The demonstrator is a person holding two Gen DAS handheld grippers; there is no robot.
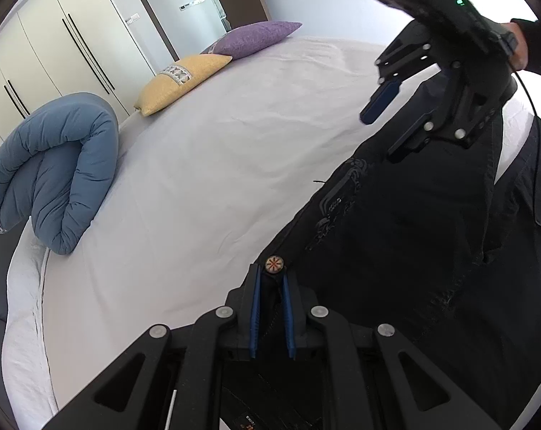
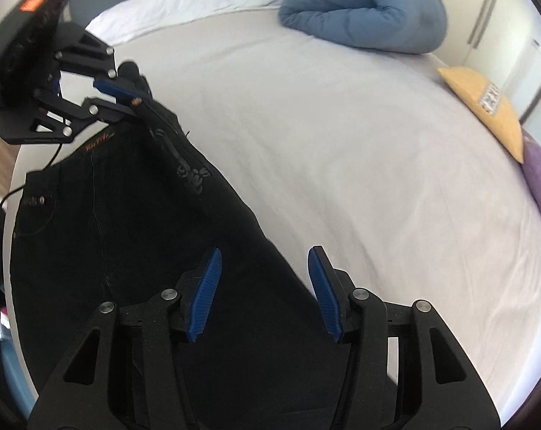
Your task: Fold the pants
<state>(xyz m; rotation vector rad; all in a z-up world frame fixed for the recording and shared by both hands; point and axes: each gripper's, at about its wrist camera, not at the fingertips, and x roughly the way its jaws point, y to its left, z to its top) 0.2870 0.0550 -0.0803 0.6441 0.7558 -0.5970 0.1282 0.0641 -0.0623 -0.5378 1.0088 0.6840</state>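
The left wrist view sits low and close over the bed [image 1: 206,150], looking along the left gripper [image 1: 272,283] across the sheet toward the pillows [image 1: 184,82] and wardrobe [image 1: 55,53] at the far edge, with the right gripper [image 1: 388,125] at upper right. The right wrist view looks down from somewhat higher, along the right gripper [image 2: 265,286], toward the edge holding the duvet [image 2: 363,10]. Both share the pants [image 2: 127,215], the sheet, duvet and pillows, and each sees the other gripper.
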